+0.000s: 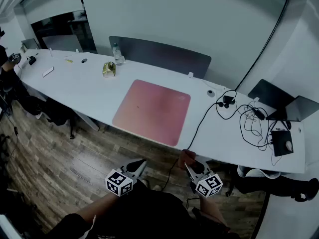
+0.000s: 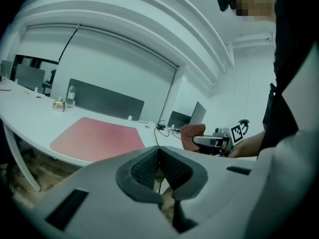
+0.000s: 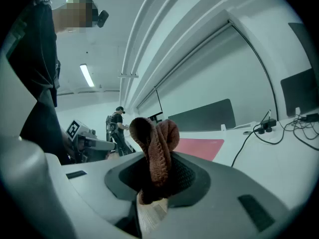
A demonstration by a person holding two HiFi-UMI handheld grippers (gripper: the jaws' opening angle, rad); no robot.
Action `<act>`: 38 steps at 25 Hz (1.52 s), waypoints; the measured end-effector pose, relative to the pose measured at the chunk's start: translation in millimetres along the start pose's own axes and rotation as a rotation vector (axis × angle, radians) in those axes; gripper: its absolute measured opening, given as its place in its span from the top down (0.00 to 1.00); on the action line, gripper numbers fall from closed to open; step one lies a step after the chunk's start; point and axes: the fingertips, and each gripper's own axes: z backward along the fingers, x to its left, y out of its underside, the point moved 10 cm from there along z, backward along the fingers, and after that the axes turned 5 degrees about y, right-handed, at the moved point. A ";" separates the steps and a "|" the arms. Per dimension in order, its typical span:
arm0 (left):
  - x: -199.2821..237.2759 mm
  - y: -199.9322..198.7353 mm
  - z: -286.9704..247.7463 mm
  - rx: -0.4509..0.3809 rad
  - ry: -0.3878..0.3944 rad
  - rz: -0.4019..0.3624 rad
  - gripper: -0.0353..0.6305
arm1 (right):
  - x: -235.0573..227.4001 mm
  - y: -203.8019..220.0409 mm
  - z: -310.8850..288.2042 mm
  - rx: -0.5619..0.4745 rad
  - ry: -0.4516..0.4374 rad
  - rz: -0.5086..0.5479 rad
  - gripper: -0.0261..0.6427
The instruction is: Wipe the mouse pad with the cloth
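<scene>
While the right hand-held gripper (image 3: 157, 169) is clenched on the rust-brown knitted cloth (image 3: 154, 141), only a folded wad stands up past its jaws. That is probably the first risk: with so little fabric exposed, a steep approach could put the hard jaw tips on the surface instead of the cloth, or the wad could work loose under sideways rubbing. The left hand-held gripper (image 2: 159, 169) is closed with nothing between its jaws, level with its partner. Both are held on the near side of the long white table (image 1: 84, 91), well apart from the pink square mouse pad (image 1: 152, 111), which lies flat in the middle of the table with its near edge close to the table's rim. Nothing pins the pad, so firm strokes may slide or rumple it unless the empty gripper steadies a corner. A black cable (image 1: 198, 126) drops over the rim just right of the pad; a wide stroke rightward could snag it.
</scene>
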 end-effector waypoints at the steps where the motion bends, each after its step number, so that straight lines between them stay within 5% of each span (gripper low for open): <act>1: -0.8 0.4 -1.0 -0.002 -0.002 -0.001 0.94 | -1.0 0.6 -1.1 -0.003 -0.003 0.001 0.79; 23: -24.1 7.5 3.2 -0.010 -0.027 -0.033 0.94 | 2.3 15.4 18.8 -0.035 0.000 -0.005 0.79; 38: -15.5 16.0 24.9 -0.047 -0.129 0.013 0.94 | -3.3 26.0 -13.7 0.080 -0.030 -0.007 0.78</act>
